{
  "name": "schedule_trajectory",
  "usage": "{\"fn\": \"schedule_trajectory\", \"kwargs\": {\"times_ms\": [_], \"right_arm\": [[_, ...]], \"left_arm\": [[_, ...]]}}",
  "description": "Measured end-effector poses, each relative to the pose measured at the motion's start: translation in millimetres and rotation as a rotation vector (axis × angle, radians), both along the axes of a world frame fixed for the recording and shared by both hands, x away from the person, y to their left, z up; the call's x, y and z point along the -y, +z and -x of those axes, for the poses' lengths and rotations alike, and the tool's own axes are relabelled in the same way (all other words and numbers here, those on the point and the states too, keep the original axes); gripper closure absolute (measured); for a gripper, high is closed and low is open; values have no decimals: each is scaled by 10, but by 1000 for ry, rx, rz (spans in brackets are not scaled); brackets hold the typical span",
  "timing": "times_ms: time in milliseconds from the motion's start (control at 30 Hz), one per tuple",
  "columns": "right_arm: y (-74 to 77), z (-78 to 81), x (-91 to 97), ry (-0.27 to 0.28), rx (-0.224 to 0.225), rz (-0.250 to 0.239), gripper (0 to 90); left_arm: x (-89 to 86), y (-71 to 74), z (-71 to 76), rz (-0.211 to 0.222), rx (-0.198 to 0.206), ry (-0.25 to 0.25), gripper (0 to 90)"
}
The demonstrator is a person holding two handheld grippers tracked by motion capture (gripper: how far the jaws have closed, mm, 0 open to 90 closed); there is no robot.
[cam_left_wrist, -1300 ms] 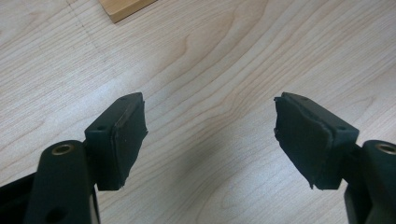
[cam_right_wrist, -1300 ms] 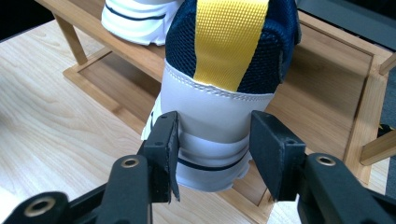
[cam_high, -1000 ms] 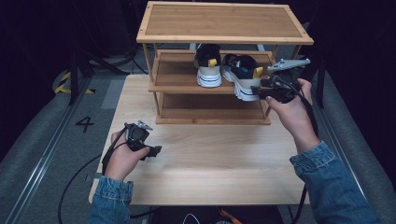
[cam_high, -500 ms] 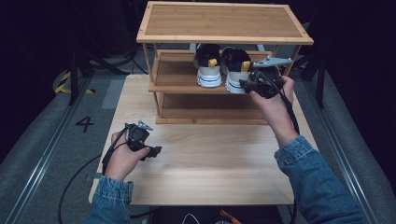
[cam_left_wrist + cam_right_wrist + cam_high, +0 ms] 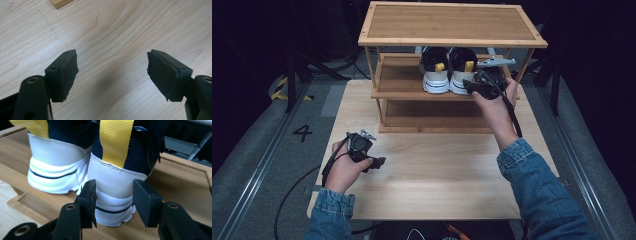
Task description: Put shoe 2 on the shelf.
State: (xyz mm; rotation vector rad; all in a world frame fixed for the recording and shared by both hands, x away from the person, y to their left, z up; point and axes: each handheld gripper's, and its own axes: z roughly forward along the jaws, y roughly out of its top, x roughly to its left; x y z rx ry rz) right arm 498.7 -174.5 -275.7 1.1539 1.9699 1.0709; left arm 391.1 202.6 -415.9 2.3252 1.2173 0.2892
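The right hand-held gripper [image 5: 474,86] is at the middle shelf of the three-level bamboo shoe rack [image 5: 452,42], just behind the heel of the right-hand white and navy sneaker with a yellow heel strap [image 5: 120,182]. In the right gripper view, its two black jaws stand at both sides of this white heel, very close to it, and the heel sits between them. The jaws have just been opening a little. I cannot tell surely if the pads press on the heel; they seem released, with a thin gap at each side.

The second white and navy sneaker [image 5: 57,170] stands just to the left of the gripper's jaws on the same shelf, and it touches the first one side by side. Both heels point toward the gripper.

The left hand-held gripper [image 5: 367,157] is well apart from the rack, low over the pale wooden table [image 5: 437,170]. In the left gripper view its jaws are wide apart, with bare table wood under them and a corner of the rack's foot [image 5: 60,3] far ahead.
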Motion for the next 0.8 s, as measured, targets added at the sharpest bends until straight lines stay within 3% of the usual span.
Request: {"fn": "schedule_trajectory", "kwargs": {"times_ms": [233, 433, 800], "right_arm": [[-36, -48, -6, -8, 0, -15, 526], [-45, -25, 13, 7, -10, 2, 496], [106, 200, 202, 69, -3, -8, 484]], "left_arm": [[1, 1, -1, 1, 0, 0, 249], [-2, -5, -5, 1, -3, 2, 248], [8, 4, -1, -2, 1, -2, 247]]}}
